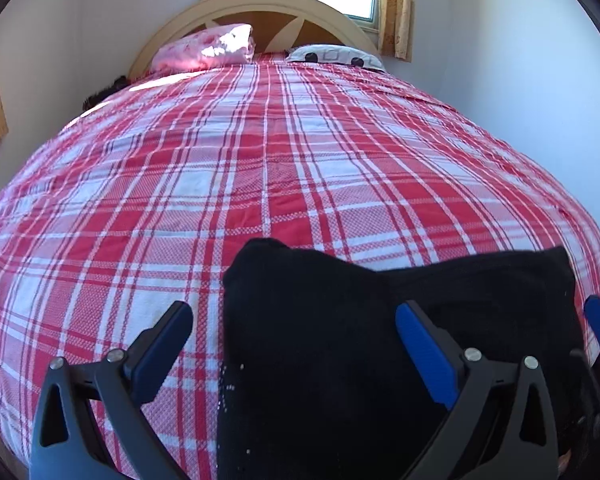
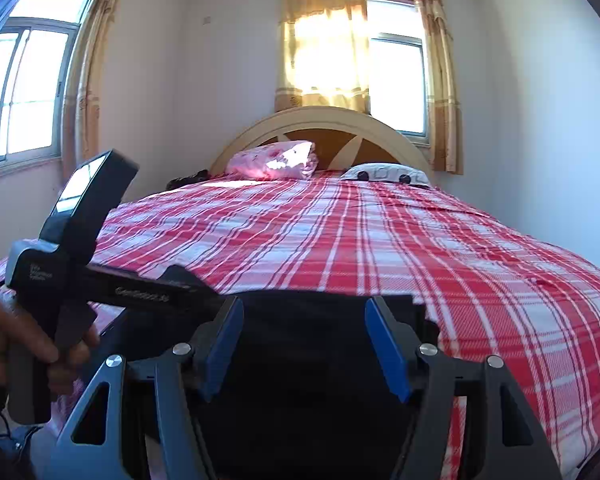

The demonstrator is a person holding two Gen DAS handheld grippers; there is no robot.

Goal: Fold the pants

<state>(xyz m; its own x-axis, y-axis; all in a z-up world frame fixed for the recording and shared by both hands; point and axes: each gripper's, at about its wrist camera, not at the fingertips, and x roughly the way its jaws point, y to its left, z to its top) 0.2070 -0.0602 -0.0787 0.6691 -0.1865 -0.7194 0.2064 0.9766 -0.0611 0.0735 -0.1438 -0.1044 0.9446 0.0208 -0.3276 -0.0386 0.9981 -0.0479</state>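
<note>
Woven red-white plaid bedspread under soft black pants, folded blocky; left gripper & right gripper both spread wide, holding nothing.

You are looking at one bed under one plaid sheet, and it is carrying two pillows: one pink, one white. One pair of black pants is lying at the near edge. You are holding two grippers, left and right, each showing two blue-padded fingers spread apart. Two windows are letting light in, with three curtains hanging.
</note>
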